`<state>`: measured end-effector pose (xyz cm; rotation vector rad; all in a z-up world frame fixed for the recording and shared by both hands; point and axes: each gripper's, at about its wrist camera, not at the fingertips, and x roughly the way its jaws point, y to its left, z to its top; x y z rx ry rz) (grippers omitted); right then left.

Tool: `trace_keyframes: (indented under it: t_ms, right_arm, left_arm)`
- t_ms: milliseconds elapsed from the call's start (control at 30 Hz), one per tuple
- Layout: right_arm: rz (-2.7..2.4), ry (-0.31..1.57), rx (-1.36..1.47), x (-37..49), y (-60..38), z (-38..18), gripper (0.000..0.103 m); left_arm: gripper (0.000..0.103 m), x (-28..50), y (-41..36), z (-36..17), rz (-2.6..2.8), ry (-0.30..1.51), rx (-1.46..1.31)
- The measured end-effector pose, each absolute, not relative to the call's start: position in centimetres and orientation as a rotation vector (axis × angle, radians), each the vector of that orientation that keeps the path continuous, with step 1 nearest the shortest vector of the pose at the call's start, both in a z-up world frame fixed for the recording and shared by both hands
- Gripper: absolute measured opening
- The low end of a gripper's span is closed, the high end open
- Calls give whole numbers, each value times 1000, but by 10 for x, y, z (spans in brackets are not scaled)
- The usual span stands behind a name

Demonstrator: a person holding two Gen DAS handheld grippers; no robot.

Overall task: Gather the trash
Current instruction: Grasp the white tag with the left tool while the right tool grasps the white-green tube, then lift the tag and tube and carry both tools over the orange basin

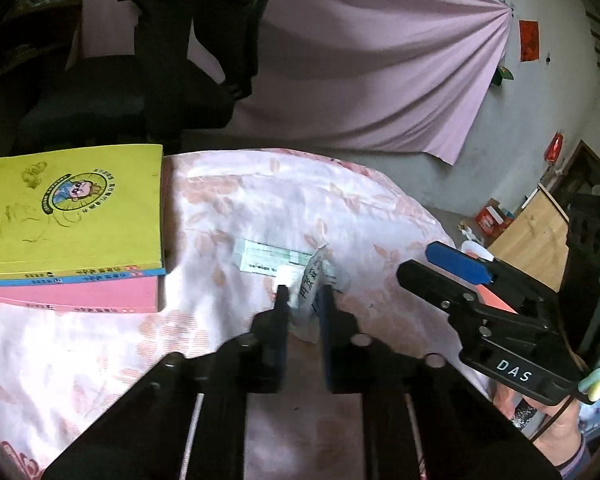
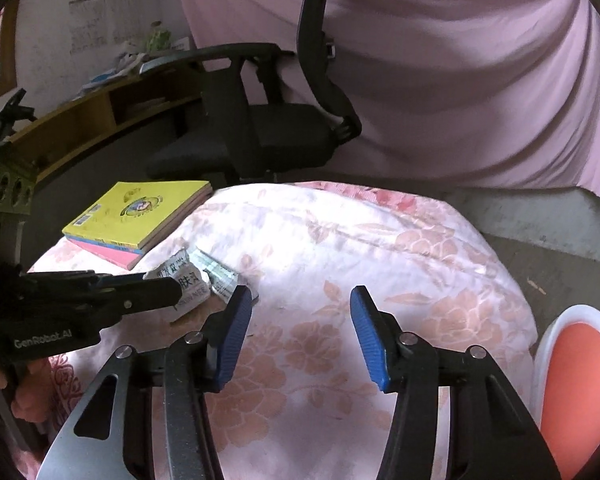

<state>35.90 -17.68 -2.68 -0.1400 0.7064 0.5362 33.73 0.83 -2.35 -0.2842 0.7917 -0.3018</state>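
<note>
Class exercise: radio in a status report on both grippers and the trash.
Left gripper shut on crumpled wrapper. Right gripper open, empty, over floral cloth. Book stack beside it, clear.

Open floral tablecloth [image 2: 380,248] ahead and right of right gripper [image 2: 300,332]. Stacked books [image 2: 140,216] block left edge; crumpled wrapper [image 2: 188,280] just beside them. Office chair [image 2: 260,136] behind table. Orange stool [image 2: 580,380] crowding right edge.

Dim, soft indoor light; dark fisheye corners, bowed edges; slight motion blur; floral cloth [image 2: 380,240] washed out.
</note>
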Motion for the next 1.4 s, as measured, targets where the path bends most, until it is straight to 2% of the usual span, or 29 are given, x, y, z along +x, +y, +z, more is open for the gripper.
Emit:
trace_keyframes:
  t_ms: [67, 633, 767, 933, 1133, 1400]
  right_arm:
    - [545, 719, -141, 361, -175, -28, 49]
    - [701, 742, -344, 368, -121, -38, 49]
    - [721, 741, -399, 373, -111, -41, 40]
    - [757, 793, -405, 379, -106, -51, 37]
    - [767, 788, -403, 377, -105, -52, 24]
    - [747, 749, -429, 367, -104, -49, 19]
  left_arm:
    - [2, 335, 11, -21, -297, 774, -296]
    - [1, 298, 50, -14, -175, 729, -421]
    - [1, 298, 48, -13, -177, 737, -430]
    - [1, 298, 48, -14, -176, 746, -428]
    - [1, 299, 48, -15, -175, 748, -426]
    - [1, 296, 45, -15, -183, 736, -405]
